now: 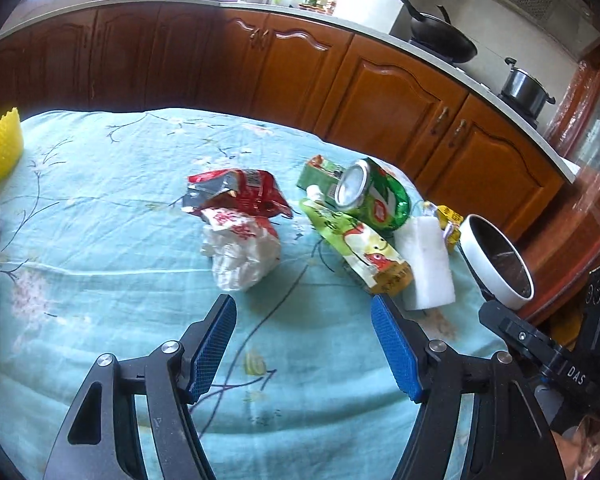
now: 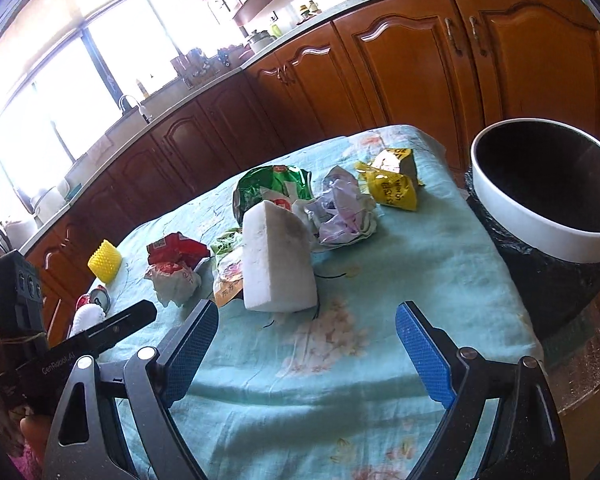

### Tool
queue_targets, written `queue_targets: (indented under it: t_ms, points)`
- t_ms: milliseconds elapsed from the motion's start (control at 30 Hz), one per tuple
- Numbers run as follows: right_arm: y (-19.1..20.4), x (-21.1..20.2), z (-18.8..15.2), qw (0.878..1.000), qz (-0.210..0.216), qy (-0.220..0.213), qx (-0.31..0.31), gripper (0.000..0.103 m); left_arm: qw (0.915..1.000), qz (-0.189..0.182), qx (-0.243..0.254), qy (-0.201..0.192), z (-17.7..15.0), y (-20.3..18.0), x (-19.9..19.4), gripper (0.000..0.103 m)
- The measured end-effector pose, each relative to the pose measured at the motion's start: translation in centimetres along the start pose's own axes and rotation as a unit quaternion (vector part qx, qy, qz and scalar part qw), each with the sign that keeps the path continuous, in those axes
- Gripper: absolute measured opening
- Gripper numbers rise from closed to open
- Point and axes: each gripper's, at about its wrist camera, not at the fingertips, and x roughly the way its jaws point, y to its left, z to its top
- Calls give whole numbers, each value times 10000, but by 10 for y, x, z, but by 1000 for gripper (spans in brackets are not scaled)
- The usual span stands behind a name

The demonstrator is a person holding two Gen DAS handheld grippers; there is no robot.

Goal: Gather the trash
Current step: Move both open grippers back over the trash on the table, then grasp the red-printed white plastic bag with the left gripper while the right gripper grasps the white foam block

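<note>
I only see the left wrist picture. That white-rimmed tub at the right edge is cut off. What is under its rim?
Observer: The right wrist view shows more of the bin: below the white rim, its body is wrapped in a black bag.
Operator: Is anything hiding behind the white foam block?
Observer: Yes, a crumpled silvery-lilac wrapper lies between the block and the yellow packet.
Operator: And the other claw thing?
Observer: The right gripper is open and empty, above the tablecloth, short of the block.
</note>
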Motion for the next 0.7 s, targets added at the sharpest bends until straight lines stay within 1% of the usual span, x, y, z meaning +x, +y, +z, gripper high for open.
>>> queue_targets:
  t_ms: [167,233,267,367,433,467,500,533,600,700]
  points:
    - [20,18,5,9992,-122,39,-366,88,9996,202,-180,2,11,16,8,70]
    - [26,26,7,9987,-193,65,-469,82,9994,268,-223,7,16,19,14,70]
    - [27,30,8,9984,-238,83,-506,80,9992,307,-241,27,17,20,18,69]
    - [28,41,11,9976,-340,155,-578,73,9989,256,-362,137,22,18,35,68]
    - [27,47,11,9971,-412,193,-612,68,9985,242,-406,281,23,22,49,61]
    - [26,49,11,9971,-418,217,-591,66,9982,161,-444,364,23,23,53,47]
    - [24,50,11,9972,-423,245,-569,57,9979,75,-467,439,24,25,58,39]
    - [23,50,10,9972,-414,264,-563,45,9978,24,-467,462,23,24,59,39]
    - [22,46,8,9972,-411,244,-574,32,9985,-48,-393,370,23,23,54,34]
    - [18,33,6,9978,-350,128,-549,31,9995,-121,-168,226,22,15,42,31]
